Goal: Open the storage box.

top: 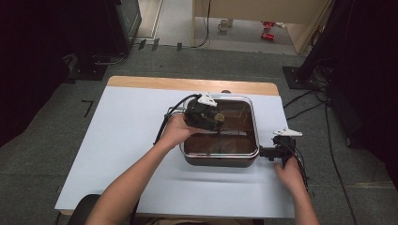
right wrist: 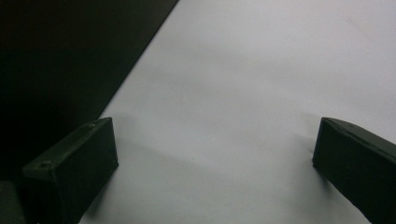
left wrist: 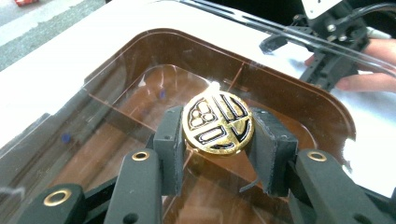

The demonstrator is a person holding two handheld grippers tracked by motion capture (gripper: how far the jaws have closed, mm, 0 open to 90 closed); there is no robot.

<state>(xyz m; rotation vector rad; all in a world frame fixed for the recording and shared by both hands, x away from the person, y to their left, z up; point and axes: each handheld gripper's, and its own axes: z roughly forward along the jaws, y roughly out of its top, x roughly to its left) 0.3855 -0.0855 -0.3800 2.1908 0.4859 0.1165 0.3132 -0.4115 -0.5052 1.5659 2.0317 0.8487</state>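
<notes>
A square brown pot (top: 220,161) stands on the white table (top: 126,145), right of centre. Its glass lid (top: 237,110) carries a round gold knob (left wrist: 218,123) with a black pattern. My left gripper (left wrist: 218,128) is shut on that knob, one pad on each side, and the lid seems lifted slightly off the pot rim (left wrist: 299,88). In the high view the left gripper (top: 206,115) hovers over the pot's left half. My right gripper (top: 281,146) rests on the table just right of the pot. Its jaws stand open (right wrist: 214,135) over bare tabletop.
A divider crosses the brown inside of the pot (left wrist: 233,77). The other hand and right gripper (left wrist: 327,42) sit beyond the pot's far corner. Cables (top: 164,123) trail from the left gripper. Dark stands and floor cables surround the table.
</notes>
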